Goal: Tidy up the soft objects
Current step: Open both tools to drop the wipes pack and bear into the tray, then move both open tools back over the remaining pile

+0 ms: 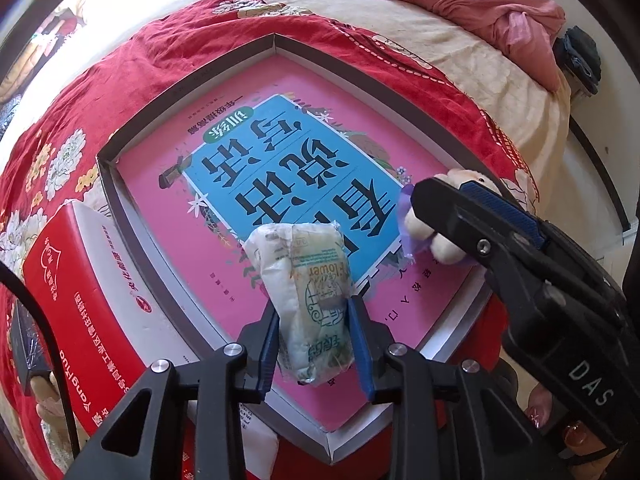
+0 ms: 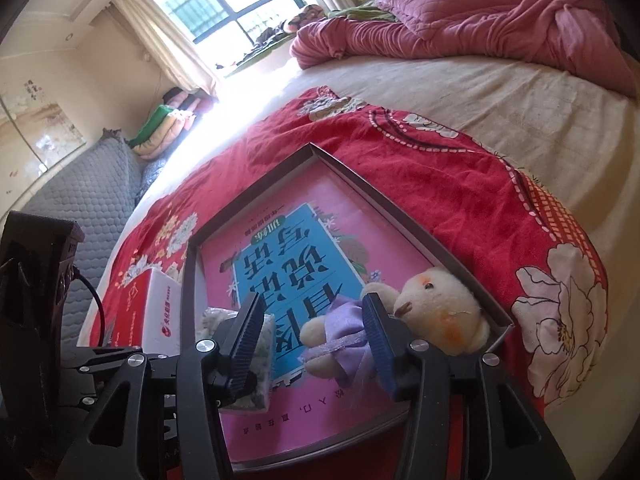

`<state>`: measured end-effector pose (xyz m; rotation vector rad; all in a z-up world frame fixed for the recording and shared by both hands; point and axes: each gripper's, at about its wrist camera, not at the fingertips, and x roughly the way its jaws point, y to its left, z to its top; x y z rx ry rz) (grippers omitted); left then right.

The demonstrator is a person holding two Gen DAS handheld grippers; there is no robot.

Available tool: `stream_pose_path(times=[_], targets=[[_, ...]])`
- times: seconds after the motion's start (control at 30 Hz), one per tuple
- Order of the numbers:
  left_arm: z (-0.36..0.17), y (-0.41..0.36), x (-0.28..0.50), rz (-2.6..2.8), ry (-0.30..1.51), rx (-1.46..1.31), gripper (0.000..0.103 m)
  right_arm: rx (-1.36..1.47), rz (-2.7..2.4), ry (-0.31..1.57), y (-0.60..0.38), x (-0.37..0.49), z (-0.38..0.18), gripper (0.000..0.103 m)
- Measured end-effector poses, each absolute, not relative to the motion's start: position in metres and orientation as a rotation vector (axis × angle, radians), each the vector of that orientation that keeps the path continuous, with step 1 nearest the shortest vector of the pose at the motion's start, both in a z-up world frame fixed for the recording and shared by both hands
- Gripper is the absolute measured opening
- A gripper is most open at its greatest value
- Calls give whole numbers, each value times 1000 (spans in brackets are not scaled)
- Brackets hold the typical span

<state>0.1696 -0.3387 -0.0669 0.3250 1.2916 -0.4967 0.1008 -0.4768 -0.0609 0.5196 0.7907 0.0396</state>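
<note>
So on the far left there's a red and white carton (image 1: 76,280) sitting on the red floral blanket (image 1: 168,52), just beside the shallow grey tray (image 1: 192,84) with the pink book (image 1: 168,184) lying flat in it.

Your left gripper (image 1: 314,338) is clamped on the tissue pack (image 1: 308,292). The blue pads press both long sides near its lower half. The pack's long axis runs pretty much straight out along the fingers, pointing away from you toward the tray's far corner and leaning a touch to the left, and its far end hangs over the book's blue title panel. From the pictures I can't tell if the pack is resting on the book or just above it.

Moving right: your right gripper (image 2: 316,346) has its jaws spread apart around the teddy bear (image 2: 400,320). The right pad is against the bear's purple dress, the left one stands clear of it, so it isn't pinched. The bear lies in the tray's right corner, long axis crosswise to your fingers, head pointing right against the tray wall, feet toward the tissue pack.

Behind all that, a crumpled pink quilt (image 2: 500,20) is piled at the far end of the bed.
</note>
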Motion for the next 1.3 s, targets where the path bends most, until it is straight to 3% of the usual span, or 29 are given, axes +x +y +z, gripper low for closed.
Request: stream_pose_path(times=[0.33,0.43,0.73,1.3], targets=[[-58,-333,163,-530,1269,274,45,537,-54,688,-497,85,-44,63],[-52,-327,161,-525,1260,245,55,542,-83,685,-503,84,-44,64],[-20,-305,138,-519,1176,192,63,494,-98,663,-495,79,-31,67],[36,-174,95,-300,1004,57,69,279,30,497,-392,56,57,74]])
